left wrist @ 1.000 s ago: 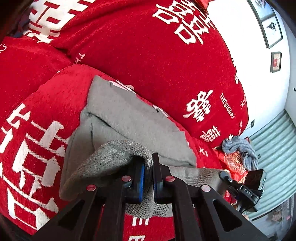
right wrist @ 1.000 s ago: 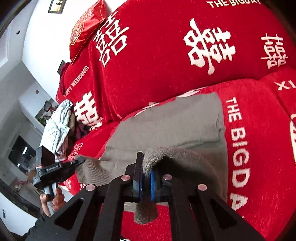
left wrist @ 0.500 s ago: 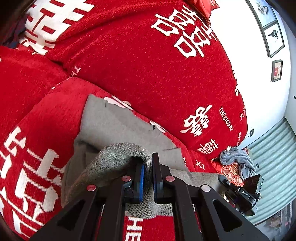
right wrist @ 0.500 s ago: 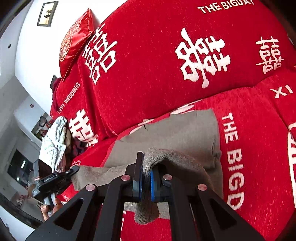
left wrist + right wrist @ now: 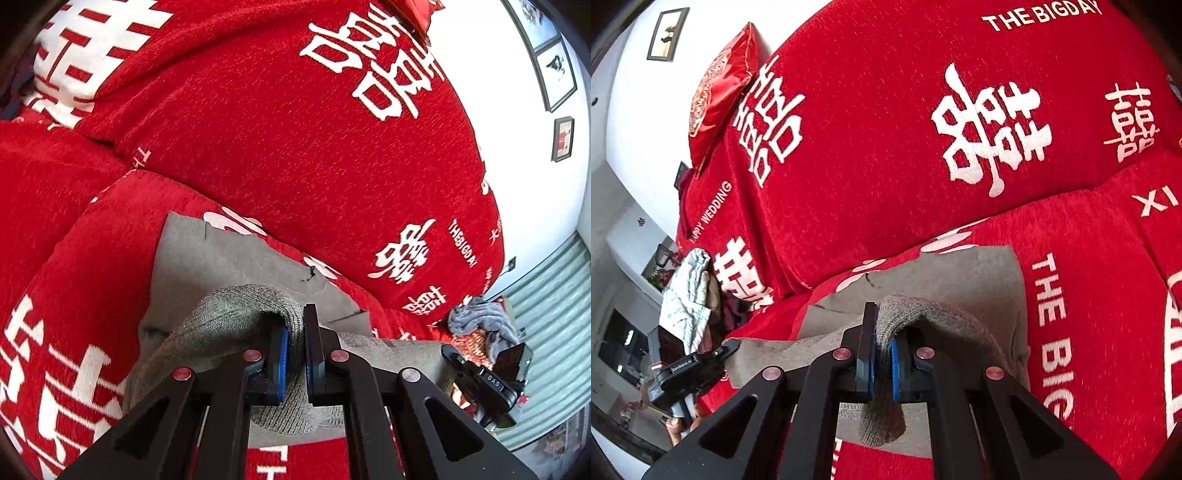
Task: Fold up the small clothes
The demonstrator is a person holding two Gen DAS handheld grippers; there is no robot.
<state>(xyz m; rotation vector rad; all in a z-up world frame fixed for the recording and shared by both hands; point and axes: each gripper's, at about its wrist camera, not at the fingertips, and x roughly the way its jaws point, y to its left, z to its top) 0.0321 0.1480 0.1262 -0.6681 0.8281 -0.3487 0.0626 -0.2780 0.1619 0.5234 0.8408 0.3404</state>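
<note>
A grey knit garment [image 5: 221,266] lies on the red sofa seat, its far part flat against the seat. My left gripper [image 5: 295,332] is shut on the garment's ribbed near hem [image 5: 236,310] at its left corner and holds it lifted over the flat part. My right gripper [image 5: 881,332] is shut on the same hem [image 5: 934,317] at the right corner, also lifted; the flat part [image 5: 979,273] shows beyond. Each gripper shows in the other's view, the right one [image 5: 484,376] and the left one [image 5: 690,369], with the hem stretched between them.
The red sofa backrest [image 5: 295,147] with white characters rises right behind the garment. A pile of grey and light clothes [image 5: 480,321] lies further along the seat, also seen in the right wrist view [image 5: 687,295]. A red cushion [image 5: 716,88] sits on top of the backrest.
Both grippers have carried the lifted hem forward over the flat part of the garment, toward the backrest. Less of the flat grey cloth shows beyond the hem now.
</note>
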